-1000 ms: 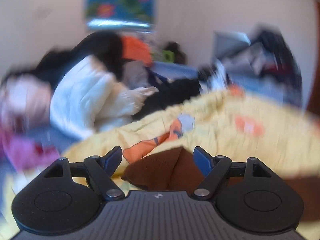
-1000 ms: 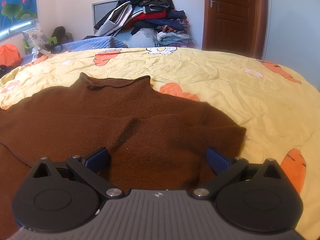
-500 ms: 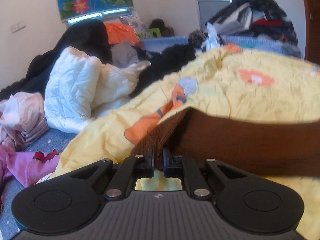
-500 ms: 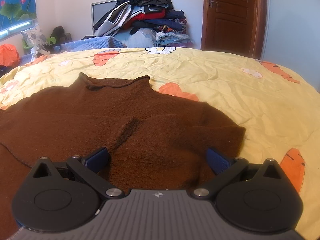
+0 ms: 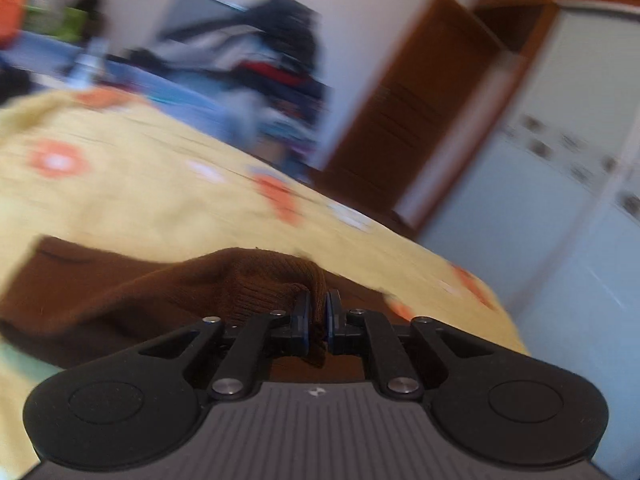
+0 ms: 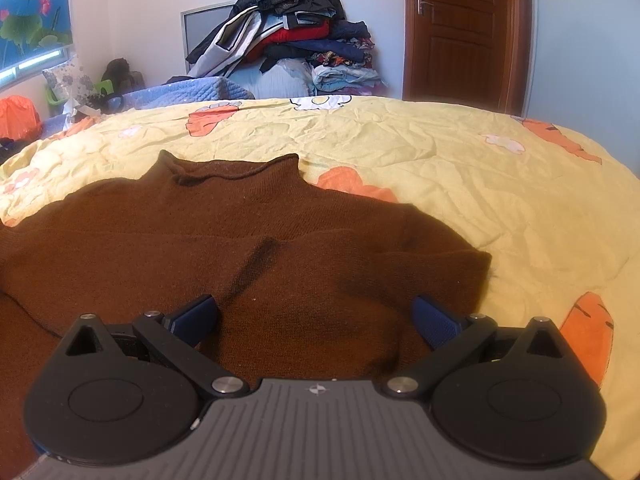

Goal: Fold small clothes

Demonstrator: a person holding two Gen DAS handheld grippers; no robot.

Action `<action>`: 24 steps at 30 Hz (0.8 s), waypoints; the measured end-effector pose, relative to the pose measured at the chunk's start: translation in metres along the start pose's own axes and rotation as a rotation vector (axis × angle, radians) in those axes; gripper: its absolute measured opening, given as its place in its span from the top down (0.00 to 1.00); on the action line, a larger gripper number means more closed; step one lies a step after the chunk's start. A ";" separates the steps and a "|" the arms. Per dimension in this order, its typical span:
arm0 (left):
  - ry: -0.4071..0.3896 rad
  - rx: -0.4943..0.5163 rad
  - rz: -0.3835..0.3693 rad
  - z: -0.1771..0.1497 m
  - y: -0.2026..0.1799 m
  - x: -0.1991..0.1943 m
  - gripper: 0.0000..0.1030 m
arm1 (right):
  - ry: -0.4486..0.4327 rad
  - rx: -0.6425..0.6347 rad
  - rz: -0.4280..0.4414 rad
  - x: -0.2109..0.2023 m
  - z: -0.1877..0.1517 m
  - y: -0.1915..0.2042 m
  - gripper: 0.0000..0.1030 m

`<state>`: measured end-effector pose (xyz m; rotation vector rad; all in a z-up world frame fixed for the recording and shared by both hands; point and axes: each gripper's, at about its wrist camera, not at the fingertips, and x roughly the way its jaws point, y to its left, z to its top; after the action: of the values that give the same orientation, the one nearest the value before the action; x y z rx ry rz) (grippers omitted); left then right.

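Left hand-held gripper (image 5: 316, 316): jaws nearly together and easing apart a touch, with a ribbed edge of the brown knitted turtleneck sweater (image 5: 256, 280) pinched between the blue pads and lifted off the bed.
Right hand-held gripper (image 6: 314, 318): jaws spread wide, holding nothing — it hovers low over the sweater's body with cloth below the gap but not pressed.
Sweater's place: spread flat on the yellow bedsheet printed with orange carrots (image 6: 460, 168), collar toward the far side, one sleeve already laid across the chest.
Slip risk: only a thin bunch of knit sits between the left pads; with the jaws loosening, the edge could slide out mid-fold.
Drag risk: nothing pins the body, so a pull on the held edge may shift the whole garment or undo the sleeve fold.
Blur: the left view is smeared, so the grip depth is hard to judge.
Count: grippers — two; sweaters — one; bedsheet — one; background heap of stacked clothes (image 6: 288, 40) — one; brown wooden door (image 6: 460, 28) — one.
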<state>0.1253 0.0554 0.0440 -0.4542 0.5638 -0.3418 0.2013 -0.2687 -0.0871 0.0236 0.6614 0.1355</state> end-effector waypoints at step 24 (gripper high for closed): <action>-0.042 -0.046 0.142 -0.117 0.060 -0.026 0.13 | 0.369 0.488 0.563 -0.015 -0.002 0.050 0.15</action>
<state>0.0477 0.0805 -0.0624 -0.4621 0.5605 -0.1834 0.1826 -0.2210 -0.0763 0.6709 1.0321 0.5261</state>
